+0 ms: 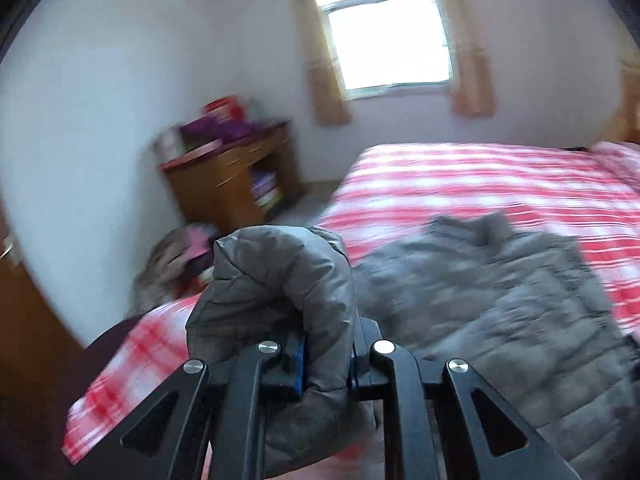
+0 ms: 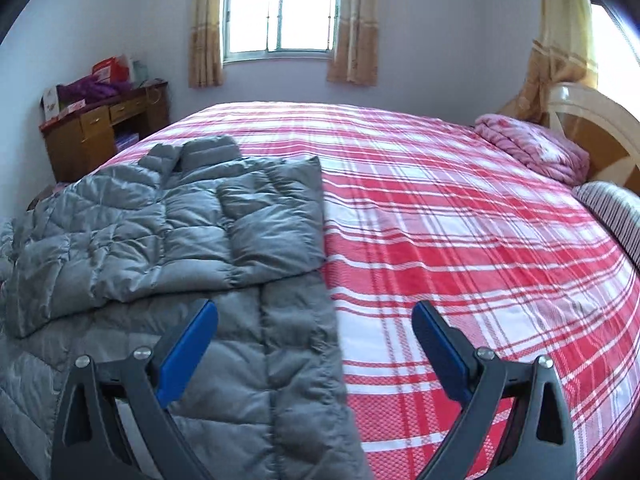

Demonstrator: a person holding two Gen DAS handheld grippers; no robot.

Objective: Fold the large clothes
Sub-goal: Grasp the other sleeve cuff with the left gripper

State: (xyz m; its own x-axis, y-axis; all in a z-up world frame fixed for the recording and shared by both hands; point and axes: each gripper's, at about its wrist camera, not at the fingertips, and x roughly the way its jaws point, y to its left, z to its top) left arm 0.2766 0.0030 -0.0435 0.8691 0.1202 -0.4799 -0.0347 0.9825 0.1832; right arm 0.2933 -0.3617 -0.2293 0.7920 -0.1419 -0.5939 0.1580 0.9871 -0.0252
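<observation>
A grey quilted down jacket [image 2: 168, 220] lies on the red-and-white plaid bed [image 2: 460, 240], on its left side, with one part folded over the body. In the left wrist view the jacket [image 1: 500, 300] is blurred by motion. My left gripper [image 1: 326, 364] is shut on a bunched grey sleeve or edge of the jacket [image 1: 276, 280] and holds it raised above the bed's near left corner. My right gripper [image 2: 316, 320] is open and empty, hovering over the jacket's right edge at the near side of the bed.
A wooden desk [image 2: 100, 128] with purple and red items stands at the far left wall. A folded pink blanket [image 2: 532, 148] and a striped pillow [image 2: 616, 212] lie by the headboard [image 2: 592, 120]. A window [image 2: 280, 12] with curtains is at the back.
</observation>
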